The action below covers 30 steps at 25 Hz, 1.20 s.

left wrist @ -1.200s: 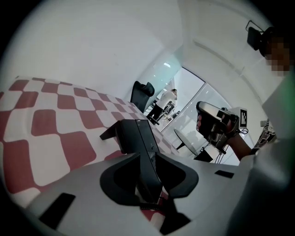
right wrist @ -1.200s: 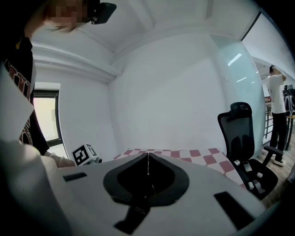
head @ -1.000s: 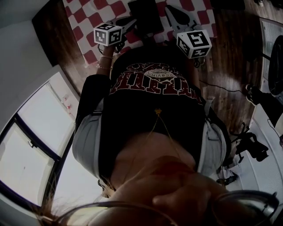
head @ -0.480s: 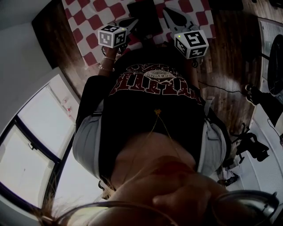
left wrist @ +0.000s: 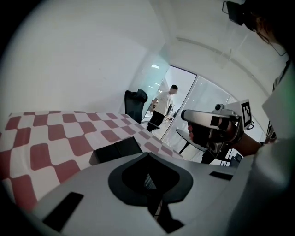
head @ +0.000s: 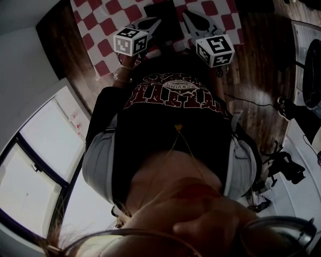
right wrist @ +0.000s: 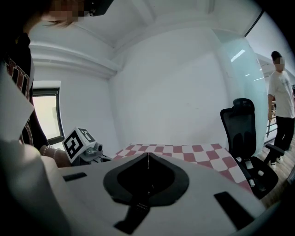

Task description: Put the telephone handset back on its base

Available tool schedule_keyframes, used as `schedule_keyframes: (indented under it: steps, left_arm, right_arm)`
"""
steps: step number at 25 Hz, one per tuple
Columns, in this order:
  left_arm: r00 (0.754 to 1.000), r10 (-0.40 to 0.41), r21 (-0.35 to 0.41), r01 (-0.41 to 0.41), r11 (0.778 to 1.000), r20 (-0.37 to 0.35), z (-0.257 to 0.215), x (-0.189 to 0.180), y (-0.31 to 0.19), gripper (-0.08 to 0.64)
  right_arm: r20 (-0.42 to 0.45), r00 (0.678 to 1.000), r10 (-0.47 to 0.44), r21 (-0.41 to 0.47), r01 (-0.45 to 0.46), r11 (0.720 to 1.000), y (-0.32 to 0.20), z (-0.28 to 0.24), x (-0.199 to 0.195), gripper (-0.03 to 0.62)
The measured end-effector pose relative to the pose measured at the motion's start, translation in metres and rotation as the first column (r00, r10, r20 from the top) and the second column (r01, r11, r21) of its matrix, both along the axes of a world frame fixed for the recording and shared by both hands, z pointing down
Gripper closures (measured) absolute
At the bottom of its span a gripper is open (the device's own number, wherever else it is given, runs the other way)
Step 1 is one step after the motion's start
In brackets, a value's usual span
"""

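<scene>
Head view: phone, dark block on checked cloth, 12 o'clock from torso, between left gripper and right gripper. No telling handset from base.

Left gripper view: clenched jaws, nothing between. Phone just beyond tips at 10 o'clock, long axis 8-to-2. Judged nearer: left.

Right gripper view: clenched jaws, nothing between. No phone visible. Cloth ahead, chair at 3 o'clock, white walls.
</scene>
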<state>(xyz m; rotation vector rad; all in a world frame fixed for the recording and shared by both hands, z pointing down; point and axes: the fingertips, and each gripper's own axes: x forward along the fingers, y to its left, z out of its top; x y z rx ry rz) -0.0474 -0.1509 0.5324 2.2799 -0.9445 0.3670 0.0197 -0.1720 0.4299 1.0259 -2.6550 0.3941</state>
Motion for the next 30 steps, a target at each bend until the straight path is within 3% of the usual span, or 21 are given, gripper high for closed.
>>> schedule_keyframes:
  steps: [19,25,30]
  left_arm:
    - [0.998,-0.022,0.171,0.032,0.985,-0.058,-0.092,0.002,-0.023,0.551]
    - [0.999,-0.024,0.229,0.032,0.973,-0.039,-0.117,0.002,-0.027,0.551]
    - [0.997,-0.036,0.268,0.052,0.962,-0.065,-0.137,0.001,-0.031,0.551]
  right_arm:
    - [0.075,0.997,-0.015,0.015,0.014,1.000,-0.010,-0.021,-0.018,0.571]
    - [0.092,0.995,-0.035,0.031,0.032,0.999,-0.012,-0.033,-0.026,0.571]
    - [0.116,0.992,-0.044,0.047,0.039,0.998,-0.013,-0.047,-0.031,0.572]
